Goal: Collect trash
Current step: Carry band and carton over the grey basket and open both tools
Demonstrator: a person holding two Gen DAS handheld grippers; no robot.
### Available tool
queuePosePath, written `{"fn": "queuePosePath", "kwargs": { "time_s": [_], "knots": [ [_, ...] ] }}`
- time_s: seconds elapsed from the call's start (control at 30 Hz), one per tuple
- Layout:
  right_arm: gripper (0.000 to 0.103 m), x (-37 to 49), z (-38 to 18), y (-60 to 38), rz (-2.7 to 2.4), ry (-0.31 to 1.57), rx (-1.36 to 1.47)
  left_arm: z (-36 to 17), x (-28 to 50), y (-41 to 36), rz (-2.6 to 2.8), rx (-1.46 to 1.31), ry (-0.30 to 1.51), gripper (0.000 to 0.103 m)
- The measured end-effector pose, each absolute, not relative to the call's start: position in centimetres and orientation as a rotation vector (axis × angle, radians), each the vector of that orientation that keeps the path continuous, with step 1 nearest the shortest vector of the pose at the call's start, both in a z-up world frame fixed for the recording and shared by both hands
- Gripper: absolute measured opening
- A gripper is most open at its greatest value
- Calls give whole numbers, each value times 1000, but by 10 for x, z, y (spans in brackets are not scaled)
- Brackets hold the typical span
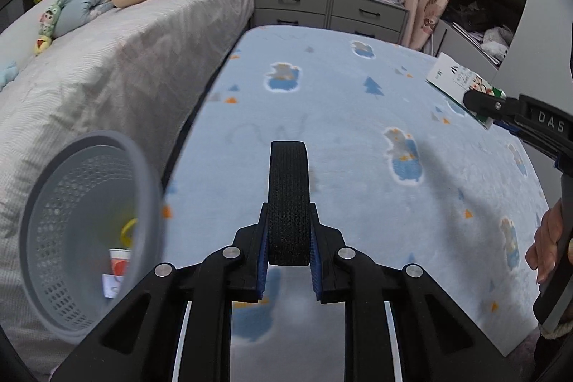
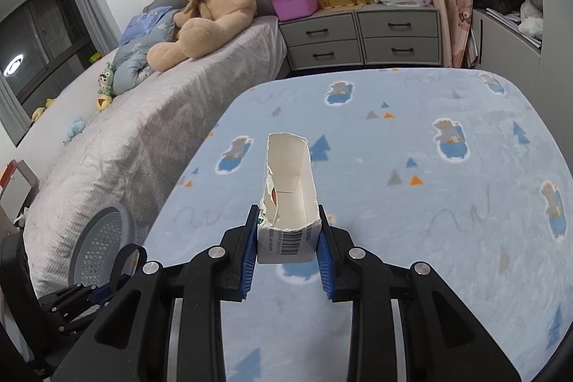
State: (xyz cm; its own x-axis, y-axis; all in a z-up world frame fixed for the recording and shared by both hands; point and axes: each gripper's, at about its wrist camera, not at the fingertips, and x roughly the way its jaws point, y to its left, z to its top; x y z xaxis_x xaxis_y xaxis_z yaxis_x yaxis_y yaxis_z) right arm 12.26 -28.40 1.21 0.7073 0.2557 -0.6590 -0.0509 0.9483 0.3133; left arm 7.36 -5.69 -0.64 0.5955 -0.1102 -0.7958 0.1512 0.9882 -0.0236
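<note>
I am working two handheld grippers over a tabletop [image 2: 412, 238] covered in a pale blue fleece printed with bears and trees.

My left gripper [image 1: 289, 260] is pinching a black ring of ribbed elastic band [image 1: 288, 199]. The band stands upright on edge between the blue pads and sticks out ahead of the fingertips, so it is gripped only by its near end. I judge it is held this way so it can simply fall free when the jaws part.

Just to the left of that gripper, tilted with its mouth toward me, is a grey perforated waste basket [image 1: 89, 231]. It leans against the side of a grey bed [image 1: 118, 59], below tabletop level. A small paper cup [image 1: 120, 262] and a yellow loop already lie inside it, so it seems to be the drop point.

My right gripper [image 2: 286, 249] is clamped on a torn white carton [image 2: 289, 203], its barcode end nearest me and its ripped open end pointing away. The basket sits well off to that gripper's left, beyond the left gripper, so I expect the band to go in first.
</note>
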Motion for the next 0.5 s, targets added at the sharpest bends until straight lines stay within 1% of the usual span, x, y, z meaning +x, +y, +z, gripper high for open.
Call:
{"fn": "queuePosePath", "kwargs": {
  "time_s": [0.27,0.5],
  "knots": [
    [29,99,16,-218,251,762,270,28,55,7,-64,56,826,19],
    [29,86,22,-144,342,756,249,41,43,64,-7,18,802,19]
  ]
}}
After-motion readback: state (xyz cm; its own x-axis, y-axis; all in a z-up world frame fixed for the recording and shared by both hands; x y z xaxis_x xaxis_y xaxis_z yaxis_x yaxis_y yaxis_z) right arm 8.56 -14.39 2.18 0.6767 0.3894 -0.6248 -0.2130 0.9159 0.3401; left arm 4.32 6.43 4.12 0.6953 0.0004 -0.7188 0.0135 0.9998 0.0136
